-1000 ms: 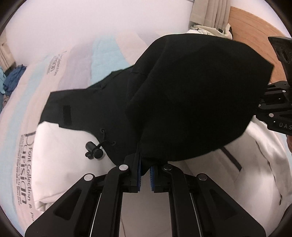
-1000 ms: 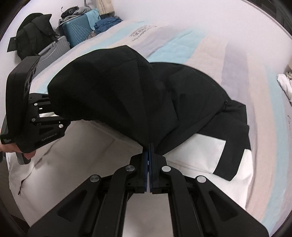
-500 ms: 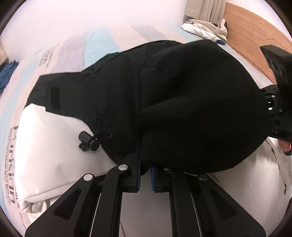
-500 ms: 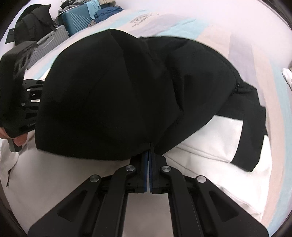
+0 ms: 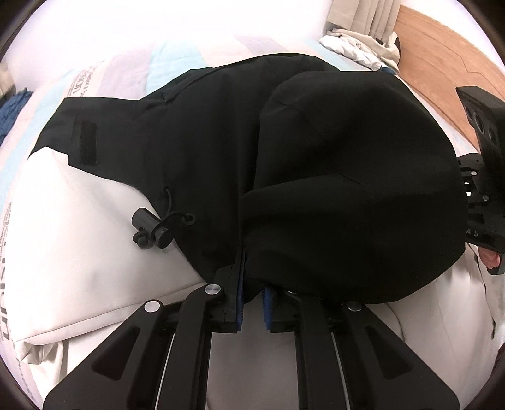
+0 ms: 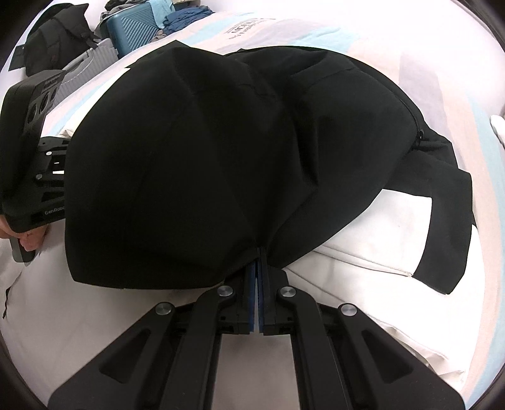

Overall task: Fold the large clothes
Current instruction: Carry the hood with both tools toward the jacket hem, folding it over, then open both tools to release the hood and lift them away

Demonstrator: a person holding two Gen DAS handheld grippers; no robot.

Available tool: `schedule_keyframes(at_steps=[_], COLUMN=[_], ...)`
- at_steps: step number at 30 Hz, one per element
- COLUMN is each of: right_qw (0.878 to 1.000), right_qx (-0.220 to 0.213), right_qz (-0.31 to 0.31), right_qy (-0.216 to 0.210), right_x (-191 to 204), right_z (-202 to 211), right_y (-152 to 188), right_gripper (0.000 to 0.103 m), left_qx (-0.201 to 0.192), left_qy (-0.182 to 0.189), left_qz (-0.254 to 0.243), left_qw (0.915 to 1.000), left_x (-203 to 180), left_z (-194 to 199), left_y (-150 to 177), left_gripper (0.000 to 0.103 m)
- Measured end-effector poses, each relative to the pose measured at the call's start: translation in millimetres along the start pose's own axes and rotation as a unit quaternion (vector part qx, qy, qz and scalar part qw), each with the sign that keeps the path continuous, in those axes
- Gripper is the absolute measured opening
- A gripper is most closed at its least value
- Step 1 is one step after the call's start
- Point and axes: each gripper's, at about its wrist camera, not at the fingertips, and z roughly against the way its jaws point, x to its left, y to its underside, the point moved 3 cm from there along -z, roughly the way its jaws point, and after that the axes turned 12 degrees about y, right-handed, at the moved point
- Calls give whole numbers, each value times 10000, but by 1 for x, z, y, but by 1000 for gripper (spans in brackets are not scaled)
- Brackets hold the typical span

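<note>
A black and white jacket (image 5: 195, 132) lies spread on the bed. Its black hood (image 5: 353, 189) is folded down over the white body (image 5: 79, 239). My left gripper (image 5: 252, 284) is shut on one edge of the hood, low over the jacket. My right gripper (image 6: 257, 268) is shut on the other edge of the hood (image 6: 176, 164). A black cord toggle (image 5: 148, 230) rests on the white part. Each gripper shows at the side of the other's view, the right one (image 5: 483, 176) and the left one (image 6: 34, 151).
The bedspread (image 5: 126, 63) has pale blue, grey and white stripes with print. A wooden headboard (image 5: 442, 56) and crumpled white cloth (image 5: 356, 47) are at the far right. Suitcases (image 6: 135, 28) and a black bag (image 6: 50, 47) stand beside the bed.
Both grippers have brought the hood forward and down; it now lies lower over the jacket's white body, and the view is closer to the garment.
</note>
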Motion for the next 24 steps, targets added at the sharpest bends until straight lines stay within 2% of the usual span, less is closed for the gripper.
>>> schedule_keyframes(at_steps=[13,15,17,18,19,20,21,22,24], right_qw=[9995,9996,9998,9998,9998,9997,9996,9996,9997], right_qx=[-26,-23,-45,-64,-83,-108,-141,-156,-179], right_qz=[243,236,188,169,177,195,213,196,136], right_qy=[190,175,95,85,89,102,131,118,105], right_x=[7,8,8,9,10,10,11,11,9], right_z=[8,10,14,17,18,21,24,26,29], right_y=[-2,-2,-1,-1,0,1,1,1,1], right_gripper=[5,23,37,39,39,44,48,49,53], left_qx=[72,70,69,71,72,61,12,-196,-221], left_qy=[-166,-139,-142,-144,-155,-139,-191,-276,-252], left_qz=[-71,-54,-82,-80,-83,-85,-56,0,51], left_qw=[9998,9999,9998,9998,9998,9998,9998,9994,9994], left_x=[-6,-7,-9,-9,-10,-11,-13,-14,-21], left_z=[9,12,17,19,22,25,27,36,44], left_y=[-8,-8,-9,-9,-8,-8,-8,-7,-7], left_gripper=[13,15,18,21,29,45,78,85,85])
